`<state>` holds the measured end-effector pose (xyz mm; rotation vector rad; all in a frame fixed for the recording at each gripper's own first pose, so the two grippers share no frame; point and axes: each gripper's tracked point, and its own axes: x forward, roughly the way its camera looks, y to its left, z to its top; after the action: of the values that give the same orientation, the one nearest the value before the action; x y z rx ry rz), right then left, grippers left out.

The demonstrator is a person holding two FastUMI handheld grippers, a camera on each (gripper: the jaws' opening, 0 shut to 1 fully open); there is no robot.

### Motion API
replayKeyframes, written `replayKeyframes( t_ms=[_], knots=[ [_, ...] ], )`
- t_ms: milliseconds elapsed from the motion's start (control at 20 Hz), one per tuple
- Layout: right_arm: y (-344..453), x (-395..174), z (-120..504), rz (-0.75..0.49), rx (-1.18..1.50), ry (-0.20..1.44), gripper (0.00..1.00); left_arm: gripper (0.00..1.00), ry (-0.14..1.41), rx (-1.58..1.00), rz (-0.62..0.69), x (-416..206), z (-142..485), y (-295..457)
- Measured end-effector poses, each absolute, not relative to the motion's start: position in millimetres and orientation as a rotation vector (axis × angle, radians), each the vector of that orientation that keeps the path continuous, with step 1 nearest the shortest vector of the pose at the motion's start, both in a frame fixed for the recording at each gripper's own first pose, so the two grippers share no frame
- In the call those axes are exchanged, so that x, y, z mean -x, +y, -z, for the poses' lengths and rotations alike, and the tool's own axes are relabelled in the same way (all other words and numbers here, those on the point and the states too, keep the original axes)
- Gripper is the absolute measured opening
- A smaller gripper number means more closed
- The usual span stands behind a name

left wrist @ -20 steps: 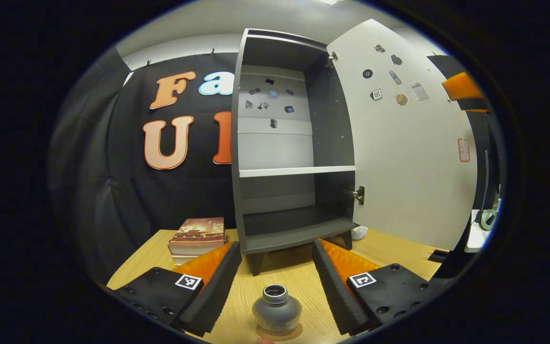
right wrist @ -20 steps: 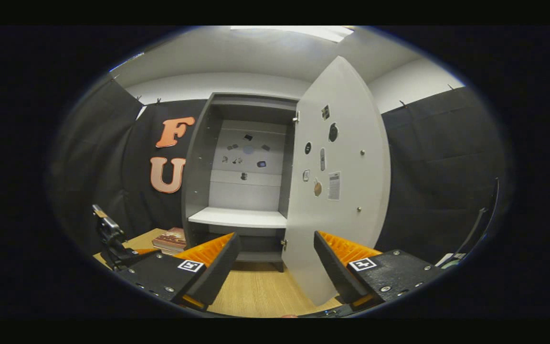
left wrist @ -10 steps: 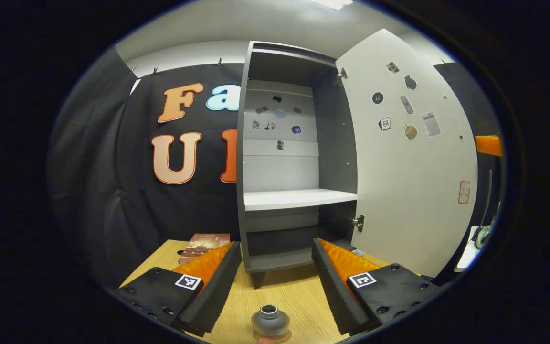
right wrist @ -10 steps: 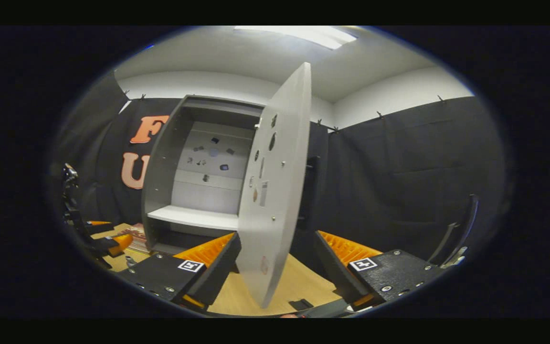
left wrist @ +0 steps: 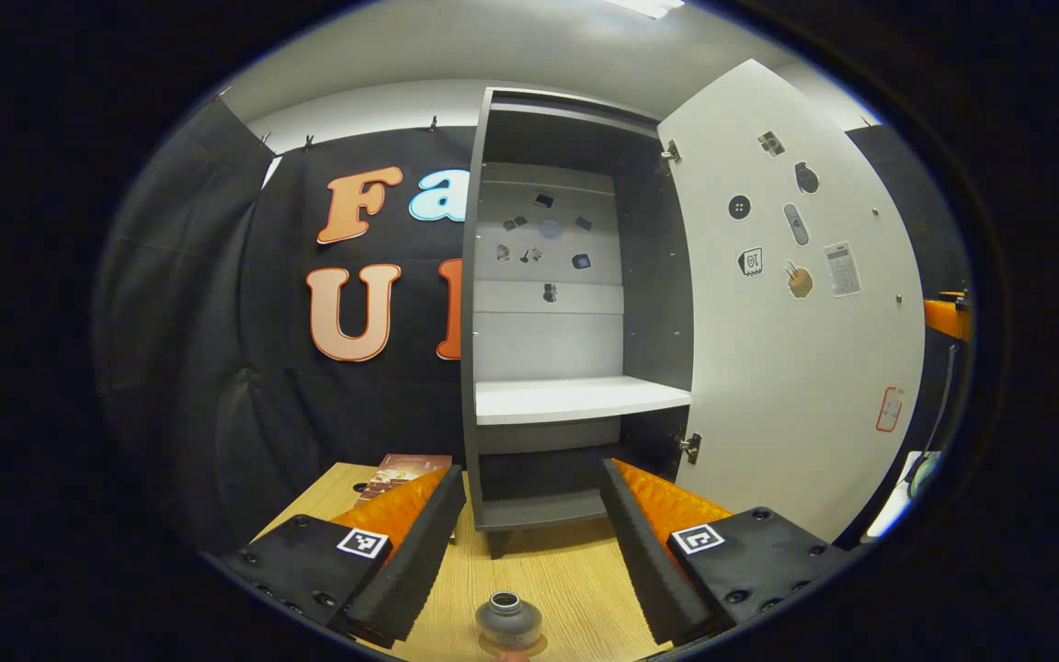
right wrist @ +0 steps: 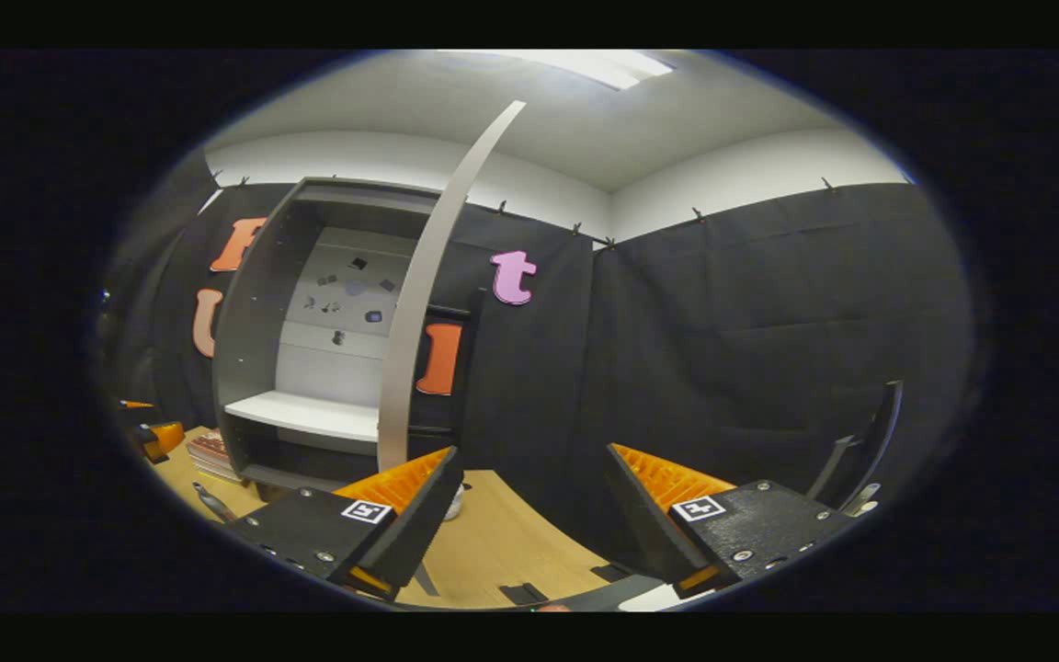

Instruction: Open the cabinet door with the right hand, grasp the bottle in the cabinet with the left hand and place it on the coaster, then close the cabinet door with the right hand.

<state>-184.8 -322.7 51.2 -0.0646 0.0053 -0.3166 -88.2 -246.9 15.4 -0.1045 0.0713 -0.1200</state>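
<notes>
With the bottle (left wrist: 508, 621) left at the desk's near edge, seemingly on the coaster (left wrist: 518, 648), the spread left tongs (left wrist: 529, 542) have backed off; spread right tongs (right wrist: 529, 524) now flank the door's (right wrist: 428, 276) edge, ready to close it.

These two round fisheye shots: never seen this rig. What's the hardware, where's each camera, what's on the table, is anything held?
A person holds a two-finger gripper in each hand, with a camera riding on each and looking along its fingers. In the left gripper view, the left gripper is open and empty. Before it, the bottle stands on a coaster on the wooden table, with a book beside the cabinet. The cabinet door is open. In the right gripper view, the right gripper is open and empty, facing the door's edge.
</notes>
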Motion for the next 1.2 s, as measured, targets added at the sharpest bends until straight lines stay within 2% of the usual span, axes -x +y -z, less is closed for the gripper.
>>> replayKeyframes(
  t_ms=[100,150,200,250,550,850,950,1000,1200],
  knots=[
    [-316,176,-48,0.282,0.005,0.022,0.96,0.96,0.067,0.106,0.099,88,-22,-237],
    [-314,176,-49,0.279,-0.017,0.02,0.86,0.96,0.062,0.106,0.092,87,-25,-232],
    [-310,176,-49,0.27,-0.034,0.022,0.96,0.96,0.055,0.105,0.085,86,-28,-227],
    [-306,177,-48,0.261,-0.045,0.022,0.9,0.96,0.046,0.103,0.081,84,-31,-221],
    [-233,169,-51,0.191,-0.063,0.037,0.89,0.96,0.027,0.098,0.093,68,-21,-196],
    [-135,137,-51,0.063,-0.094,0.045,0.89,0.96,0.008,0.113,0.138,48,-19,-162],
    [-105,121,-51,0.05,-0.097,0.041,0.9,0.96,0.011,0.124,0.151,37,-14,-146],
    [-91,110,-51,0.051,-0.096,0.041,0.96,0.96,0.013,0.127,0.156,31,-11,-137],
    [-45,70,-52,0.033,-0.098,0.041,0.96,0.96,0.014,0.125,0.163,10,-6,-102]
  ],
)
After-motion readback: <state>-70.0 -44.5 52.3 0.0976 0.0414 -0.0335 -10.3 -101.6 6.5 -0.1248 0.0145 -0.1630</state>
